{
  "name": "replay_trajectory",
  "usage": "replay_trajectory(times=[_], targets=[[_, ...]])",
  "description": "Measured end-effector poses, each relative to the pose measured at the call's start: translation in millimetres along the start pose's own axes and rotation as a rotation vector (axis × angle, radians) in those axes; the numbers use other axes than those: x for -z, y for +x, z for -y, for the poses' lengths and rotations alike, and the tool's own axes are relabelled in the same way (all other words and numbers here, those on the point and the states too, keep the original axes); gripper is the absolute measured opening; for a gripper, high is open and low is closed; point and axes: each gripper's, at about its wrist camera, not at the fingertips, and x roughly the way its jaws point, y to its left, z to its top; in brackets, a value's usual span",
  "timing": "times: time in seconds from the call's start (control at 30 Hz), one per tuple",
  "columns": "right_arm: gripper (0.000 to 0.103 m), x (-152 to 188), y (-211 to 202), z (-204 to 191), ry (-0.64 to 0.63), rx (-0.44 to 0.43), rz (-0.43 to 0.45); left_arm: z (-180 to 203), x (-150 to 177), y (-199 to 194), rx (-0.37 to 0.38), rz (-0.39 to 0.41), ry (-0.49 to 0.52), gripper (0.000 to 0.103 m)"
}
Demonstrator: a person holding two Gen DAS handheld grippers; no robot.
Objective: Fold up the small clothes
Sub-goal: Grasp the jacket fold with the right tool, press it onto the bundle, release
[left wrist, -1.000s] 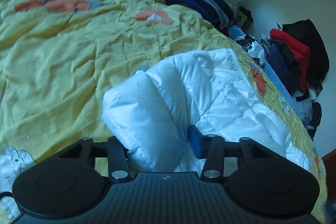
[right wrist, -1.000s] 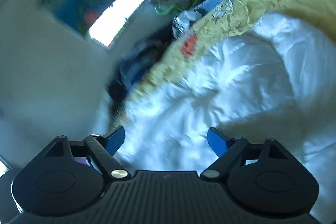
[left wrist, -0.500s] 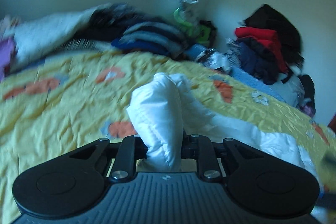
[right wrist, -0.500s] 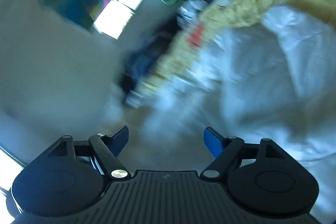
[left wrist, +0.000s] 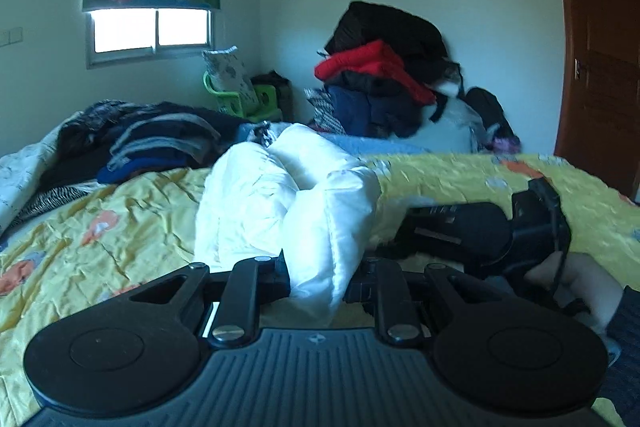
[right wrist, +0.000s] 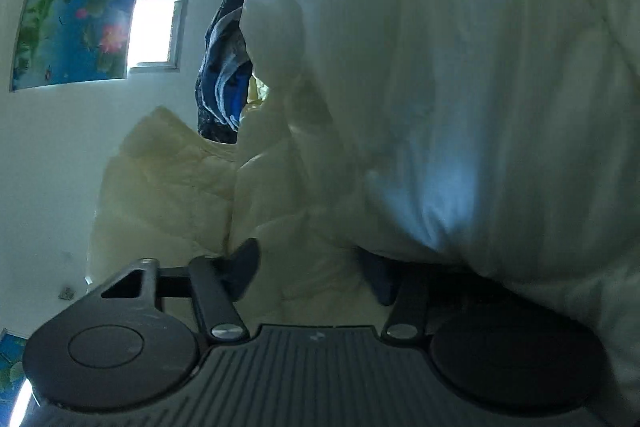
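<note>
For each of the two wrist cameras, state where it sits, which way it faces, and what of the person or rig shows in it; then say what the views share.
Left wrist: behind the left gripper, roughly upright, facing across the yellow bedspread toward the window; its jaws pinch the white padded garment. The right gripper and a hand show at right.
Right wrist: behind the right gripper, rolled sideways and close against the garment; its jaws have just been closing with fabric between them.
Shared: garment, window, lotus blind.

bed w/ yellow quilt (left wrist: 132,227), orange prints, wrinkled, white puffy jacket (left wrist: 280,195) bunched mid-bed, dark folded clothes stack (left wrist: 160,147) at far left, striped item near left edge
</note>
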Motion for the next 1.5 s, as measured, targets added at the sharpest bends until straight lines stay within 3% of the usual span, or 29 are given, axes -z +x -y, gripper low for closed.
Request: replay_trajectory(times=[0.07, 0.13, 0.17, 0.2, 0.27, 0.43, 0.47, 0.5, 0.57, 0.6, 0.77, 0.87, 0.9, 1.0, 1.1, 1.23, 1.3, 1.37, 1.43, 1.47, 1.5], targets=[[0.068, 1, -15, 7, 0.071, -0.092, 0.012, 7, 0, -2, 0.016, 0.000, 0.012, 0.020], [0.096, 6, -42, 15, 0.153, -0.252, 0.058, 14, 0, -7, 0.037, 0.016, 0.030, 0.020], [0.103, 9, -55, 14, 0.150, -0.332, 0.077, 19, 0, -8, 0.050, 0.026, 0.044, 0.020], [0.102, 13, -69, 9, 0.125, -0.371, 0.088, 26, 0, -9, 0.065, 0.033, 0.067, 0.020], [0.102, 18, -87, -15, 0.000, -0.360, 0.039, 46, 4, -7, 0.108, 0.035, 0.135, 0.020], [0.102, 26, -102, -75, -0.297, -0.166, -0.104, 97, 25, -14, 0.285, 0.026, 0.265, 0.020], [0.100, 28, -103, -82, -0.334, -0.114, -0.116, 105, 29, -17, 0.306, 0.029, 0.286, 0.020], [0.091, 30, -106, -89, -0.377, -0.045, -0.107, 111, 32, -19, 0.328, 0.027, 0.298, 0.020], [0.062, 33, -117, -96, -0.475, 0.085, -0.090, 117, 36, -21, 0.370, 0.015, 0.303, 0.020], [0.036, 35, -123, -97, -0.509, 0.145, -0.088, 118, 36, -20, 0.401, 0.003, 0.297, 0.020], [0.028, 48, -169, -75, -0.574, 0.255, -0.011, 123, 40, 1, 0.598, -0.145, 0.214, 0.019], [0.026, 51, -174, -46, -0.596, 0.408, 0.035, 132, 55, 39, 0.631, -0.329, 0.138, 0.019], [0.029, 49, -175, -29, -0.573, 0.422, 0.041, 135, 60, 47, 0.627, -0.357, 0.135, 0.020], [0.027, 45, -179, 3, -0.495, 0.359, 0.063, 134, 60, 39, 0.631, -0.322, 0.190, 0.020], [0.027, 45, -177, 6, -0.484, 0.346, 0.074, 112, 49, 19, 0.747, -0.293, 0.247, 0.029], [0.027, 35, -183, 15, -0.462, 0.315, 0.070, 86, 20, -25, 0.868, -0.198, 0.326, 0.032], [0.027, 24, -181, 22, -0.432, 0.278, 0.076, 82, 3, -36, 0.816, -0.095, 0.334, 0.049], [0.029, 21, -185, 37, -0.394, 0.226, 0.091, 73, -13, -32, 0.681, 0.027, 0.325, 0.085], [0.036, 17, -186, 44, -0.337, 0.172, 0.119, 73, -19, -13, 0.500, 0.135, 0.326, 0.085], [0.038, 20, -193, 46, -0.299, 0.159, 0.132, 74, -20, 2, 0.420, 0.159, 0.335, 0.085], [0.047, 23, -200, 45, -0.267, 0.154, 0.144, 76, -21, 17, 0.346, 0.165, 0.340, 0.085]])
